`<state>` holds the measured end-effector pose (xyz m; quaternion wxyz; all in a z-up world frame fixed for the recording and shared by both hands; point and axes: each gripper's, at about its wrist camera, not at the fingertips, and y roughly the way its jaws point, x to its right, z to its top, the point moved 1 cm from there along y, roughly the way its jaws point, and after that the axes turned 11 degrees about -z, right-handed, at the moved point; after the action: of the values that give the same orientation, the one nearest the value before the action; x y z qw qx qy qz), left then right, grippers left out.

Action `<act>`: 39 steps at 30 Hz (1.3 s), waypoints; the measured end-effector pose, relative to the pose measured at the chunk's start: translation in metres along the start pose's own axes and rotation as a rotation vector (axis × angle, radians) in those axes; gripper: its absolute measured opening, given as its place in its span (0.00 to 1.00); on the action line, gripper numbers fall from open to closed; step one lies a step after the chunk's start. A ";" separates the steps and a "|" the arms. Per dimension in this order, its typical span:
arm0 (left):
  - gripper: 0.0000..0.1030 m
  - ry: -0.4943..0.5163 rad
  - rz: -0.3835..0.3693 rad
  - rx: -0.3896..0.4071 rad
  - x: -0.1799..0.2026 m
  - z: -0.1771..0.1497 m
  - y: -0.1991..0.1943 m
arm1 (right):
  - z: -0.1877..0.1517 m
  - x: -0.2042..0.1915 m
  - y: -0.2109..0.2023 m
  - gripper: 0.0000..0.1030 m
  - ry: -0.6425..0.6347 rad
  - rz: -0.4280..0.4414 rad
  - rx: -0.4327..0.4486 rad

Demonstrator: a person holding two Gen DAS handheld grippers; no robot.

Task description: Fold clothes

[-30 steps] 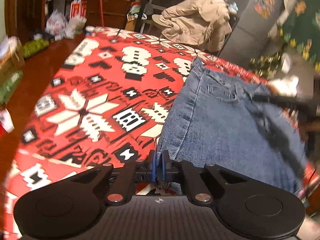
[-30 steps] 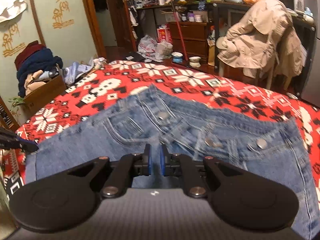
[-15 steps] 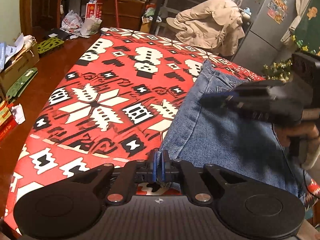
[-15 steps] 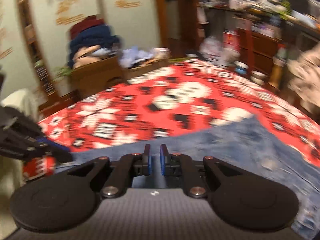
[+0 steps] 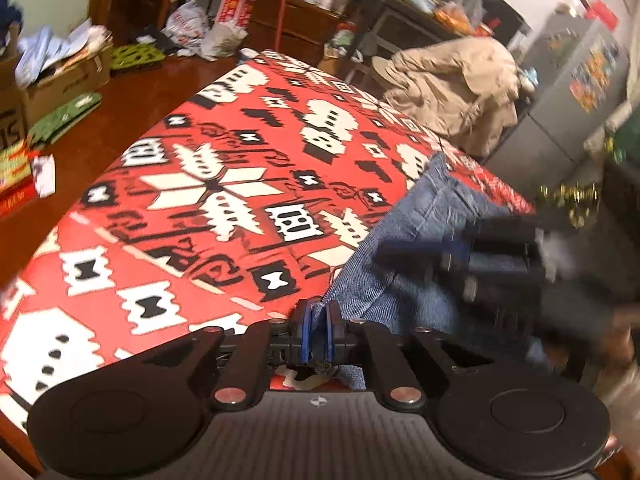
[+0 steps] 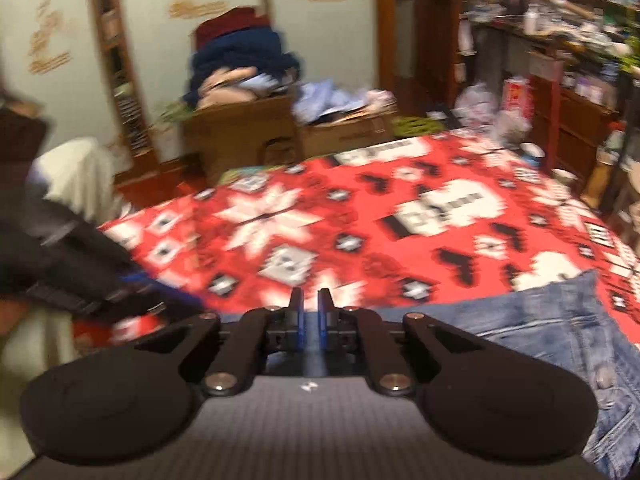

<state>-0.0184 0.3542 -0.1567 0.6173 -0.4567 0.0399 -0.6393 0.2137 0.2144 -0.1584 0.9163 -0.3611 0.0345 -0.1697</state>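
Observation:
Blue denim jeans (image 5: 424,236) lie on a red, white and black patterned cloth (image 5: 224,184) over the table. My left gripper (image 5: 319,320) is shut on the jeans' near corner at the table's front edge. My right gripper shows blurred in the left wrist view (image 5: 416,256), over the jeans. In the right wrist view my right gripper (image 6: 311,312) has its jaws nearly closed with a narrow gap and no cloth seen between them; the jeans (image 6: 552,332) lie to its right. The left gripper (image 6: 132,288) appears blurred at the left.
A tan jacket (image 5: 452,84) hangs on a chair behind the table. Cardboard boxes (image 6: 288,132) with clothes stand on the wooden floor beyond the table. A grey fridge (image 5: 572,80) is at the back right. Cluttered shelves (image 6: 580,40) line the far wall.
My right gripper has swung left across the jeans towards my left gripper, and its view has turned left. My left gripper still holds the jeans' corner.

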 end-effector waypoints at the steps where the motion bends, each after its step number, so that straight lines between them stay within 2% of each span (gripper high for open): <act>1: 0.09 -0.016 0.000 0.006 -0.001 0.000 -0.001 | -0.002 -0.006 0.003 0.07 -0.020 0.007 -0.011; 3: 0.09 -0.028 0.016 0.018 -0.002 -0.001 -0.003 | -0.006 -0.017 0.008 0.07 -0.055 0.014 -0.022; 8: 0.10 -0.073 0.047 0.055 -0.005 0.000 -0.015 | -0.002 -0.025 0.017 0.07 -0.038 0.001 0.003; 13: 0.10 -0.104 0.028 0.114 -0.003 0.004 -0.030 | 0.006 -0.022 0.005 0.07 -0.005 0.036 0.006; 17: 0.10 -0.091 0.022 0.103 0.005 0.005 -0.022 | -0.004 -0.028 0.002 0.07 -0.052 0.049 -0.040; 25: 0.10 -0.086 0.047 0.076 0.009 0.004 -0.013 | 0.002 -0.029 0.015 0.07 -0.023 0.055 -0.007; 29: 0.10 -0.077 0.029 0.086 0.015 0.008 -0.009 | 0.004 -0.007 -0.006 0.08 0.025 0.044 0.025; 35: 0.10 -0.089 0.001 0.123 0.037 0.017 0.028 | -0.004 0.059 -0.019 0.08 0.089 -0.106 0.002; 39: 0.08 -0.098 0.016 0.128 0.049 0.020 0.064 | -0.012 0.084 -0.010 0.07 0.089 -0.140 -0.014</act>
<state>0.0514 0.3088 -0.1578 0.6517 -0.4467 -0.0277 -0.6123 0.2879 0.1718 -0.1555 0.8971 -0.3613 0.0510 -0.2490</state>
